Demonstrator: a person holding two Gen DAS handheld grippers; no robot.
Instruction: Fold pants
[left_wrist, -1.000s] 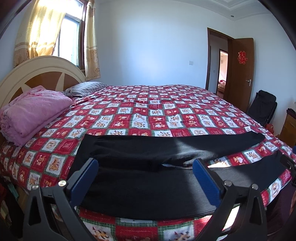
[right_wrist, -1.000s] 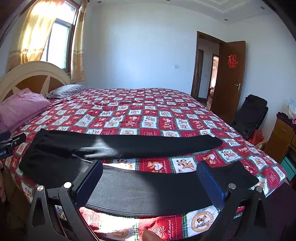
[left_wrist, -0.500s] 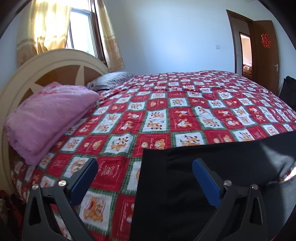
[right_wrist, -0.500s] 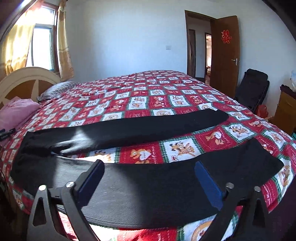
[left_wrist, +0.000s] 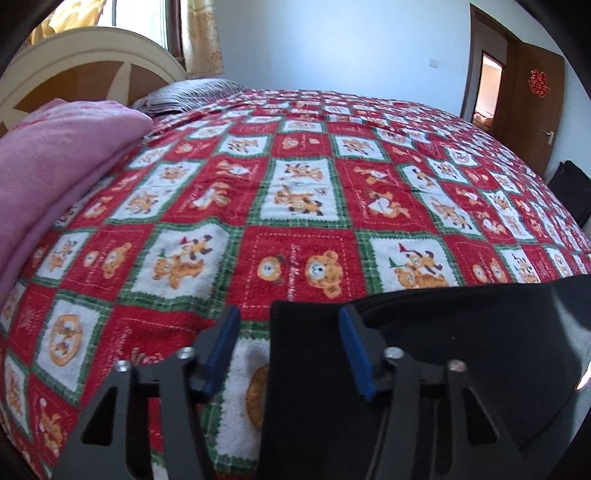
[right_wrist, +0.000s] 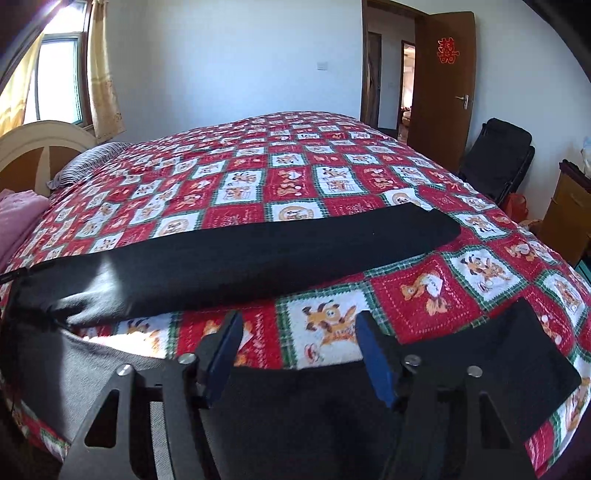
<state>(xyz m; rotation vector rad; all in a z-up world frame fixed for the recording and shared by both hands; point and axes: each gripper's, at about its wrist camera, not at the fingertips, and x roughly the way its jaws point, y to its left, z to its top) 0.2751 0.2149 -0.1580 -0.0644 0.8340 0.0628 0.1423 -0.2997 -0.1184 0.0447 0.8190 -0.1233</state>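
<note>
Two tools hang low over the black pants (right_wrist: 236, 266), which lie flat on the bed's red picture blanket (left_wrist: 295, 192). The left tool (left_wrist: 288, 325) has its blue fingers (left_wrist: 354, 350) spread apart, with the waist corner of the pants between them. The right tool (right_wrist: 297, 332) is spread open too, over the near leg close to its end. Past the pants, the far leg stretches across the blanket. Farther off sit a pink blanket (left_wrist: 55, 155), a striped pillow (left_wrist: 184, 96) and the brown door (right_wrist: 443, 85).
</note>
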